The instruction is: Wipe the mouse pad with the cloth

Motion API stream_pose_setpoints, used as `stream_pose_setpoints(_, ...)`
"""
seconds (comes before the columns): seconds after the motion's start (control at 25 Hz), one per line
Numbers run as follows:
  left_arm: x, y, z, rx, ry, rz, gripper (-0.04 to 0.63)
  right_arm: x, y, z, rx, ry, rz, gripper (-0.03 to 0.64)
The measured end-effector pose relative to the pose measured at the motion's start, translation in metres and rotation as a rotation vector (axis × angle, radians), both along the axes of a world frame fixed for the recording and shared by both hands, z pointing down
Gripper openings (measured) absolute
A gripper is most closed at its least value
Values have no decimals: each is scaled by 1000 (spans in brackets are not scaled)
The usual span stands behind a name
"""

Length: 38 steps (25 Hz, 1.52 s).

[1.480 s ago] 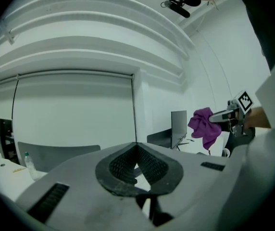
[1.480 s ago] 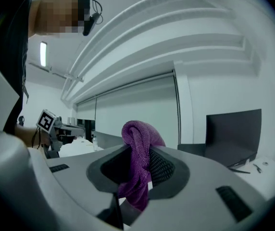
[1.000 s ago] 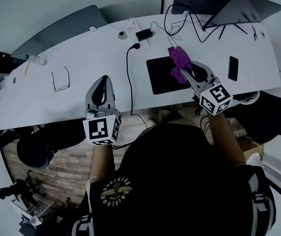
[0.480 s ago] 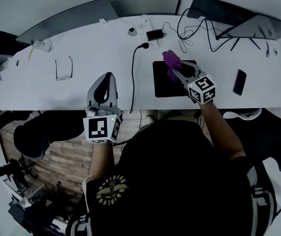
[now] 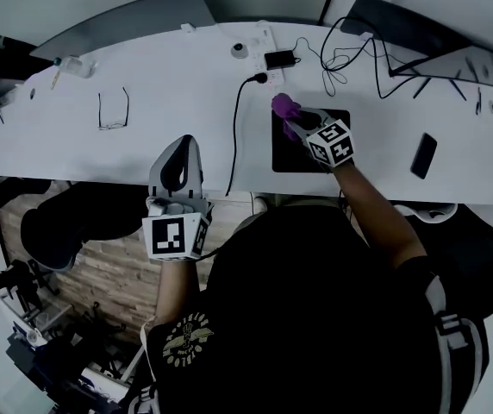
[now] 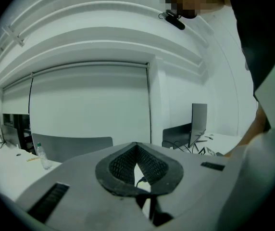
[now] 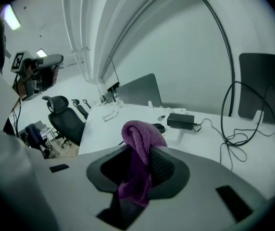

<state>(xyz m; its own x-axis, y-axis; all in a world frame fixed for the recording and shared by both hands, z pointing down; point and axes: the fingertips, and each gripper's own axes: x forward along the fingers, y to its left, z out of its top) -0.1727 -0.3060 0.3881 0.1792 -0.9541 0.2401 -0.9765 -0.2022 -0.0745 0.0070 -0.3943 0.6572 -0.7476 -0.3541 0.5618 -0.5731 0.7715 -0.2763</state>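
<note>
Grey and idle, the left gripper (image 5: 184, 145) lies at the near edge of the tabletop (image 5: 74, 153), just where it was a second ago. Its jaws are closed tip to tip with nothing between them.

The change is all on the other side. The right gripper (image 5: 296, 119) has slid leftward over the mouse pad (image 5: 294, 155), its jaws clamped on the purple cloth (image 5: 283, 106). A moment back the cloth bunch hung over the middle of the pad's far edge. Now it sits at the far left corner. From where I stand I cannot tell whether the cloth presses on the pad or hangs just above it.

I take this for a wiping stroke along the far edge, now at its end. If so, the near part of the pad has yet to be covered.

Beyond the cloth a black cable (image 5: 236, 136) runs up to a charger (image 5: 278, 59), close enough to snag on another push leftward.
</note>
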Motion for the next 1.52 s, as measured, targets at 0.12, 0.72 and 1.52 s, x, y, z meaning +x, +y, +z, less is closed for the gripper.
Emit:
stream_pose_setpoints(0.12,-5,2,2,-22,-9,-31,2,-15,2,35,-61,54,-44,101)
stream_pose_setpoints(0.72,-4,5,5,1,-12,-29,2,31,-14,100,-196,196,95,104)
stream_pose_setpoints(1.52,22,1,3,29,8,84,2,175,-11,104,-189,333,387,106)
